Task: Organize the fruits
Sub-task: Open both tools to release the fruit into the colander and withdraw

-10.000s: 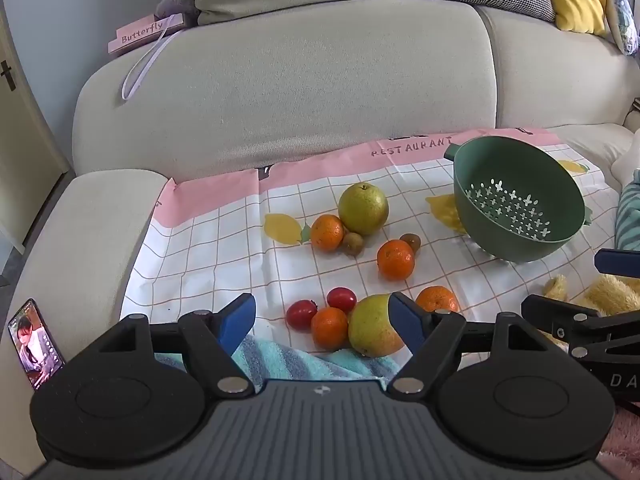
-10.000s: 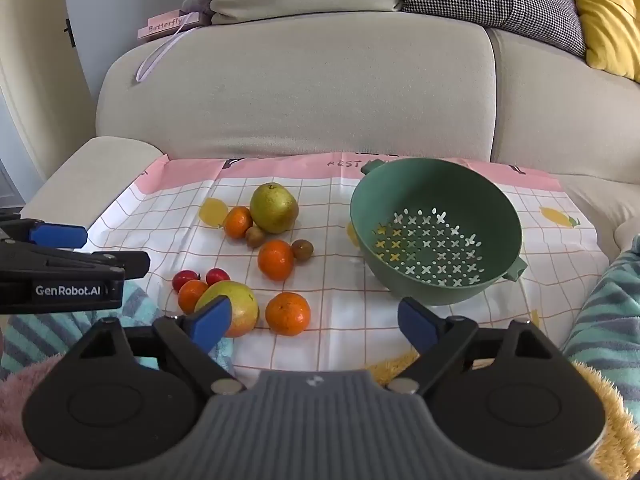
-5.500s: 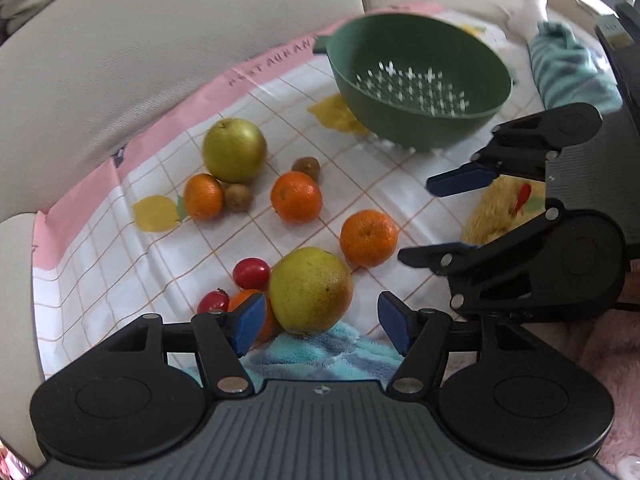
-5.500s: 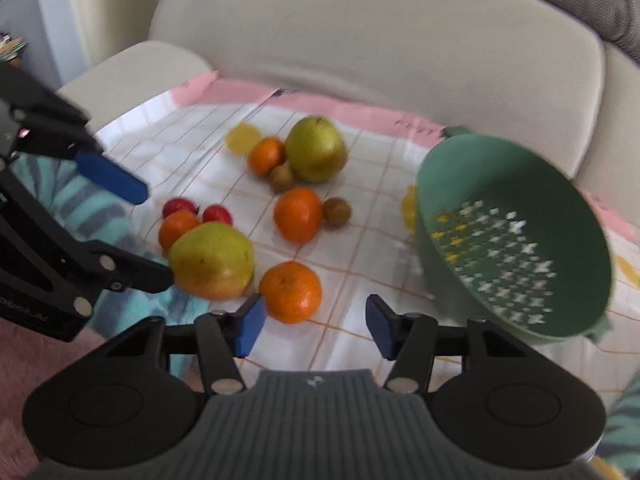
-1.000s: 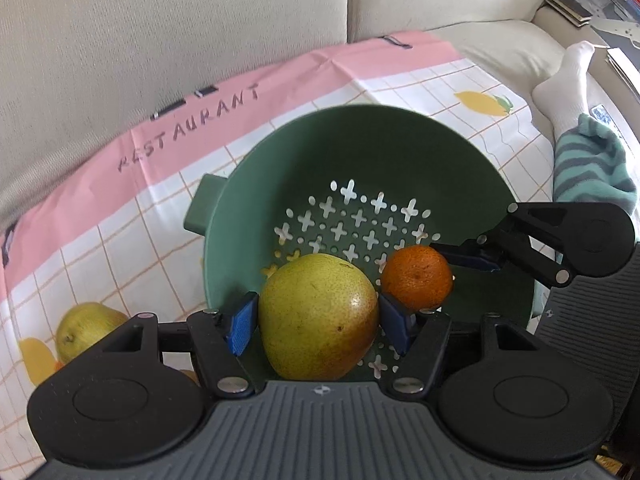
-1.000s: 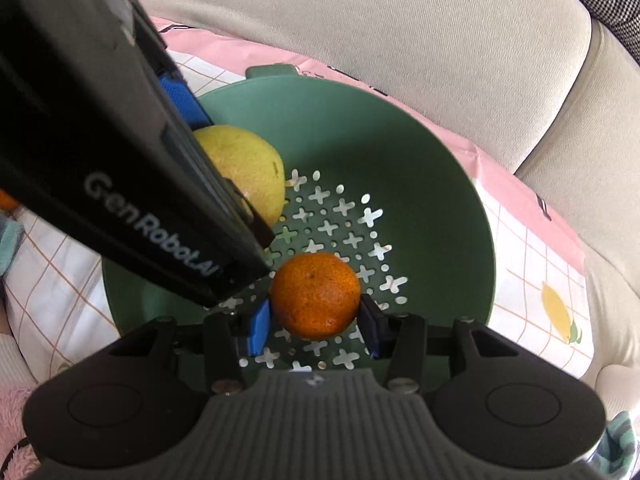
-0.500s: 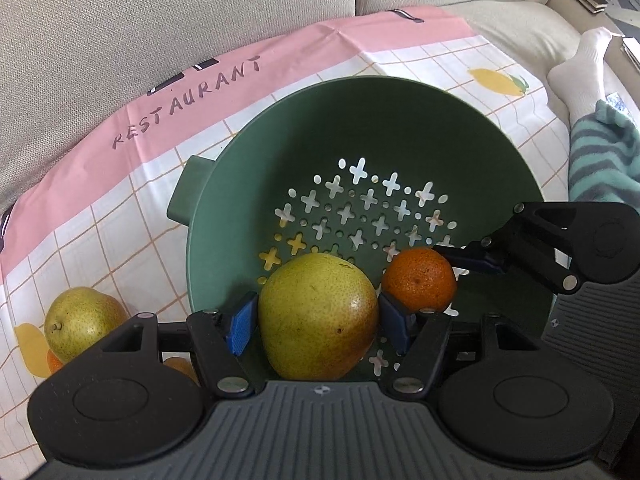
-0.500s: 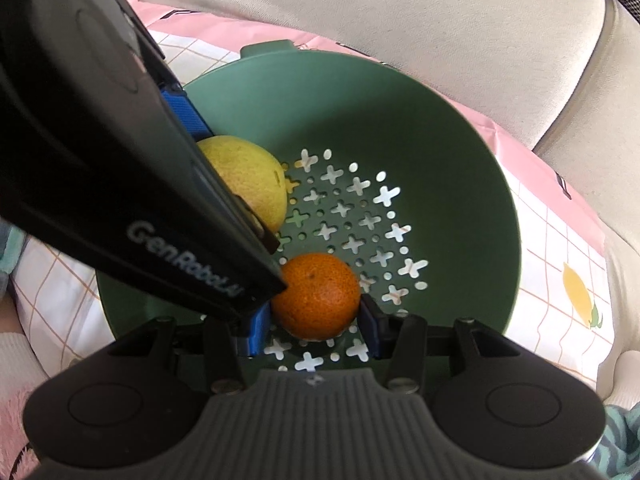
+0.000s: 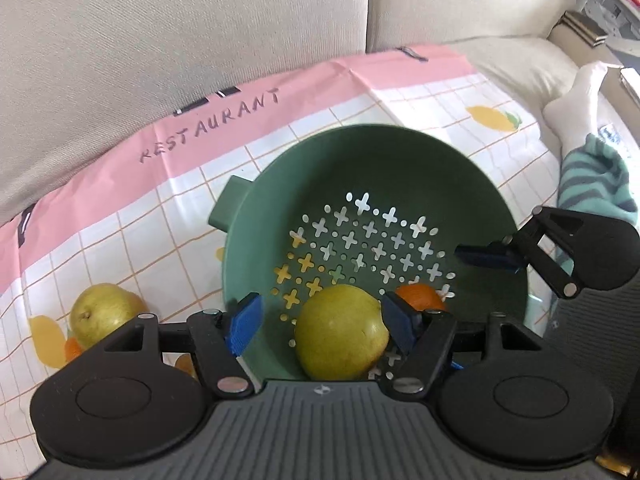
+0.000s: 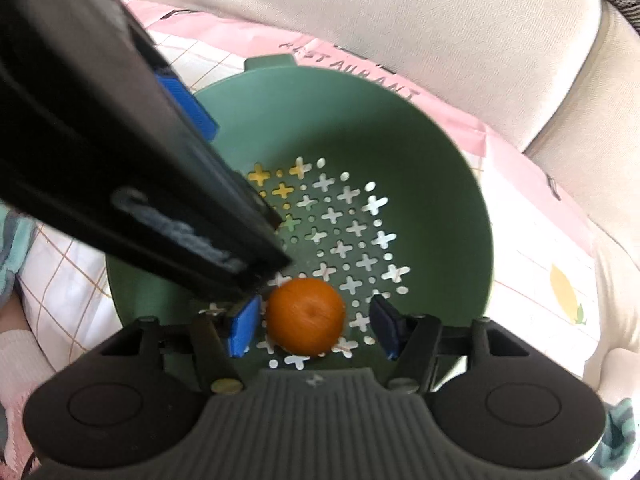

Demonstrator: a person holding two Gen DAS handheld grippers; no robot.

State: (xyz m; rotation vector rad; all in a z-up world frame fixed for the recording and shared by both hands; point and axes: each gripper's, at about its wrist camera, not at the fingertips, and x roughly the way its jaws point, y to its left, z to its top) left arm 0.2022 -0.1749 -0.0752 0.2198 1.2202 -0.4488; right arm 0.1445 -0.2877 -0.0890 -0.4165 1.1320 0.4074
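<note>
A green colander [image 9: 400,160] stands on the checked cloth; it also shows in the right wrist view [image 10: 440,184]. My left gripper [image 9: 324,322] is open over its near side, and a yellow-green pear [image 9: 340,336] lies loose inside between the fingers. My right gripper [image 10: 314,324] is open, with an orange [image 10: 306,316] lying free in the colander between its fingers. The orange [image 9: 420,298] also shows in the left wrist view, partly hidden behind a finger. The left gripper's body hides the pear in the right wrist view.
A second pear [image 9: 104,312] and small oranges [image 9: 72,348] lie on the cloth [image 9: 120,220] left of the colander. The sofa back [image 9: 180,40] rises behind. A leg in a striped sock [image 9: 592,176] lies at the right.
Both grippers have opened. The pear and the orange have dropped out of the fingers and now lie in the colander. Both grippers have pulled back a little.
</note>
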